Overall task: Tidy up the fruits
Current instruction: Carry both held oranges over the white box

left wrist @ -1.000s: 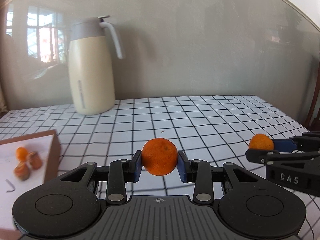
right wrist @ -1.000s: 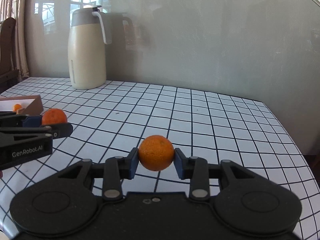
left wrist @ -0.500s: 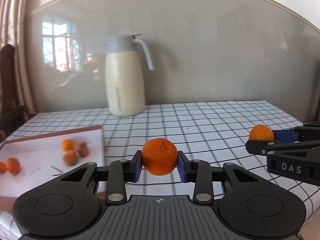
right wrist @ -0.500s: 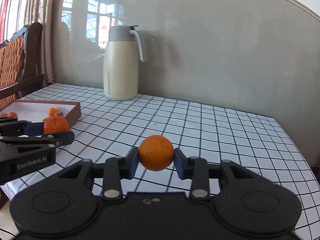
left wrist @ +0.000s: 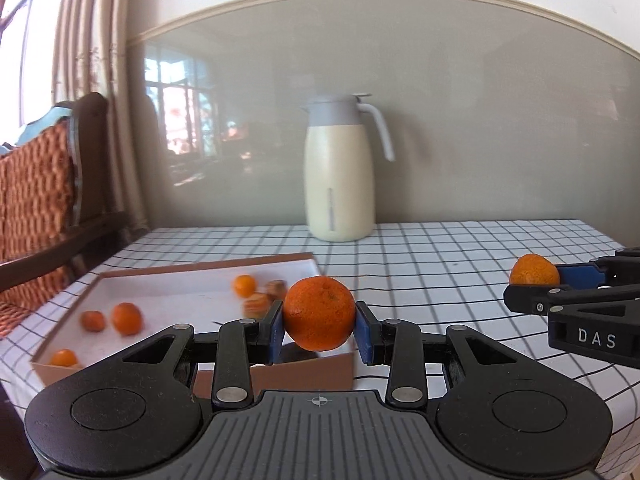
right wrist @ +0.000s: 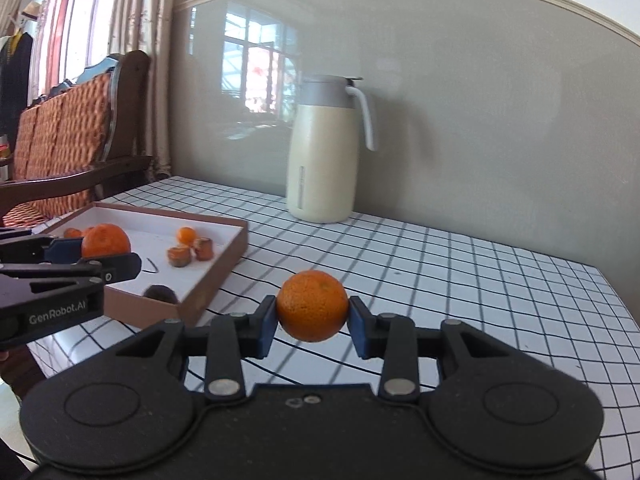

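Observation:
My left gripper [left wrist: 319,330] is shut on an orange [left wrist: 319,313] and holds it above the near right corner of a shallow brown box [left wrist: 276,378] with a white inside. Several small oranges [left wrist: 127,318] and brownish fruits [left wrist: 256,303] lie in the box. My right gripper [right wrist: 312,325] is shut on a second orange [right wrist: 312,305], held above the checked tablecloth right of the box [right wrist: 216,280]. Each gripper shows in the other view, the right one [left wrist: 536,280] at the right edge, the left one [right wrist: 108,254] over the box.
A cream thermos jug [left wrist: 340,168] with a grey lid stands at the back of the table [left wrist: 440,264] near the grey wall. A wooden chair with an orange woven cushion [right wrist: 64,136] stands left of the table, by the curtain.
Both grippers have swung left with their oranges still held. The box has come into fuller view, and the left gripper now hangs over its near right corner.

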Demonstrator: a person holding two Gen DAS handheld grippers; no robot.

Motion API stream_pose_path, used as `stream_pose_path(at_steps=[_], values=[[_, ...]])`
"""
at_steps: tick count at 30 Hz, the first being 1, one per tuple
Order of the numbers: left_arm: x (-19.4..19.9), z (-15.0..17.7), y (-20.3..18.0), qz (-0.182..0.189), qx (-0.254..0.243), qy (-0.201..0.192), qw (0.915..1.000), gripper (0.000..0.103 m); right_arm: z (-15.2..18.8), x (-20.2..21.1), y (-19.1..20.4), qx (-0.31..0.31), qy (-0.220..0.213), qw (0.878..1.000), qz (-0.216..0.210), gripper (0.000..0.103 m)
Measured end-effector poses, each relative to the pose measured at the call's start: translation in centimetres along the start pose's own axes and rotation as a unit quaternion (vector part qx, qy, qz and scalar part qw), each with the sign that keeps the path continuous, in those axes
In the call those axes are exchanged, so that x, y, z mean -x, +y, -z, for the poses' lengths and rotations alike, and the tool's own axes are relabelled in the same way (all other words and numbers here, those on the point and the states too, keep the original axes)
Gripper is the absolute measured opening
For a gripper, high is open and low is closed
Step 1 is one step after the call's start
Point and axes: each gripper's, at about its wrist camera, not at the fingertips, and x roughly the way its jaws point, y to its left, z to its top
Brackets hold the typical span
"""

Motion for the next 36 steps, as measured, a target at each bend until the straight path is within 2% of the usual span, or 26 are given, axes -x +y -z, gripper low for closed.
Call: stream_pose_path(at_steps=[8,19,36], values=[[0.7,0.0,2.6,-0.030,0.009,-0.007,0.9995,0.036,-0.9,-0.5,3.1,0.015,-0.011,0.999,-0.032,0.029],[1.3,0.6,8.4,-0.082,0.036,-0.008,0.9960,0.036,-2.2,-1.3,7.1,0.038,-0.029,0.996,-0.070,0.029],[-2.2,0.2,14.4,-0.120,0.061,-0.009,0.9909,0.036,-4.9,-5.0,9.2,0.060,-0.033,0.995,-0.074,0.029]])
